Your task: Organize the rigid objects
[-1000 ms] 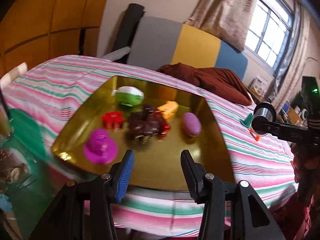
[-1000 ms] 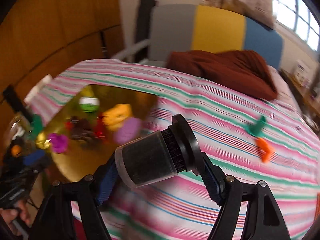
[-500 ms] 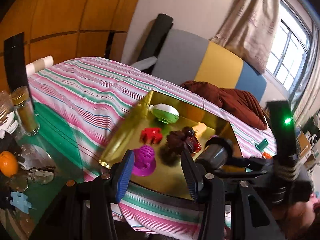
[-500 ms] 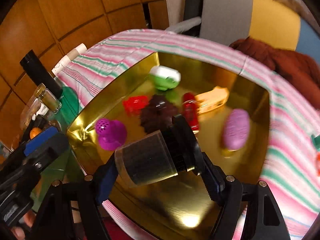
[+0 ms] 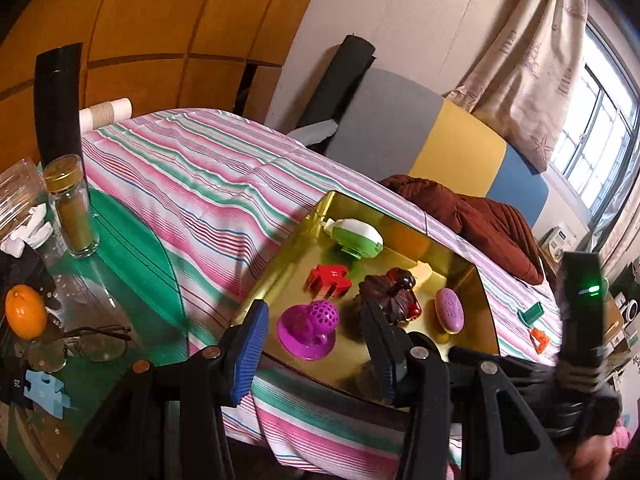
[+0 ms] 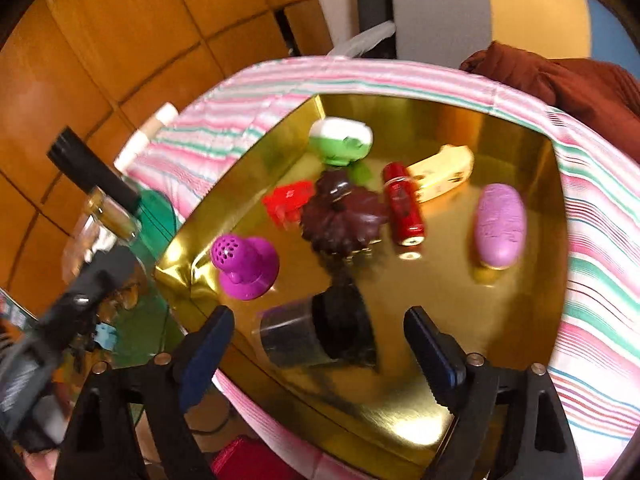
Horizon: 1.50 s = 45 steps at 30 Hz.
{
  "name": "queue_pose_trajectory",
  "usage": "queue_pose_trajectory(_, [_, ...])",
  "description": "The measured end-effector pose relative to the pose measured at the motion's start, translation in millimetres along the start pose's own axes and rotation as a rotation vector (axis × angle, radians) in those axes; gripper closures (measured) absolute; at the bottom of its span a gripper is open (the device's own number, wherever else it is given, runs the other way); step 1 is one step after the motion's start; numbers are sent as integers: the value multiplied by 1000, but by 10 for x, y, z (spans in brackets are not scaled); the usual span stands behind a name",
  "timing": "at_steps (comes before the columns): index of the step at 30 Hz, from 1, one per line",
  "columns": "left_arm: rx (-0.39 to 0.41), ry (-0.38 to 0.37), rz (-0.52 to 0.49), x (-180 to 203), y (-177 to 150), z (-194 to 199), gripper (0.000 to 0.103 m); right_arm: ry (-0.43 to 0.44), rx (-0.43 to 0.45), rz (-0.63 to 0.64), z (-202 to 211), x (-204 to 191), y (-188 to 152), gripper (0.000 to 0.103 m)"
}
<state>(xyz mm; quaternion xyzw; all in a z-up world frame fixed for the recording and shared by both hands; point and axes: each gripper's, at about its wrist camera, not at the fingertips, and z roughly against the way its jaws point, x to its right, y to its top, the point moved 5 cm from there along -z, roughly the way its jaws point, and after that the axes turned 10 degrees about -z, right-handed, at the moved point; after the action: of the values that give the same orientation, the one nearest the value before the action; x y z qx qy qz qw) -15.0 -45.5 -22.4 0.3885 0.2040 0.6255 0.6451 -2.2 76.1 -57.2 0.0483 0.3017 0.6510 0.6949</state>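
A gold tray (image 6: pixel 472 292) (image 5: pixel 352 364) lies on the striped bed. In it lie a magenta strainer plug (image 6: pixel 244 266) (image 5: pixel 310 322), a red piece (image 6: pixel 286 200), a dark brown flower-shaped thing (image 6: pixel 344 218), a red cylinder (image 6: pixel 404 208), a green and white case (image 6: pixel 340 140), a yellow piece (image 6: pixel 440 172) and a purple oval (image 6: pixel 500 230). A dark grey cylinder with a black cap (image 6: pixel 316 334) lies free on the tray between my right gripper's (image 6: pixel 320 344) open fingers. My left gripper (image 5: pixel 316 348) is open and empty, above the tray's near edge.
A glass side table (image 5: pixel 120 280) stands left of the bed with a spice jar (image 5: pixel 74 210), an orange (image 5: pixel 26 312), spectacles (image 5: pixel 88 344) and a blue puzzle piece (image 5: pixel 44 390). A green piece (image 5: pixel 530 314) and an orange piece (image 5: pixel 540 338) lie on the bedspread right of the tray.
My right gripper carried the dark cylinder over the tray, opened and let it go; it now lies on the tray. My left gripper pulled back to the left.
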Motion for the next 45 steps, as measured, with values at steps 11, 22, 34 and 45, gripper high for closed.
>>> queue_pose_trajectory(11, [-16, -84, -124, 432, -100, -4, 54, -56, 153, -80, 654, 623, 55, 16])
queue_pose_trajectory(22, [-56, -171, -246, 1081, -210, -29, 54, -240, 149, -198, 1071, 1776, 48, 16])
queue_pose_trajectory(34, [-136, -274, -424, 1963, -398, -135, 54, -420, 56, -459, 1319, 3077, -197, 16])
queue_pose_trajectory(45, [-212, -333, -499, 2457, -569, -226, 54, -421, 224, -485, 1625, 4139, 315, 24])
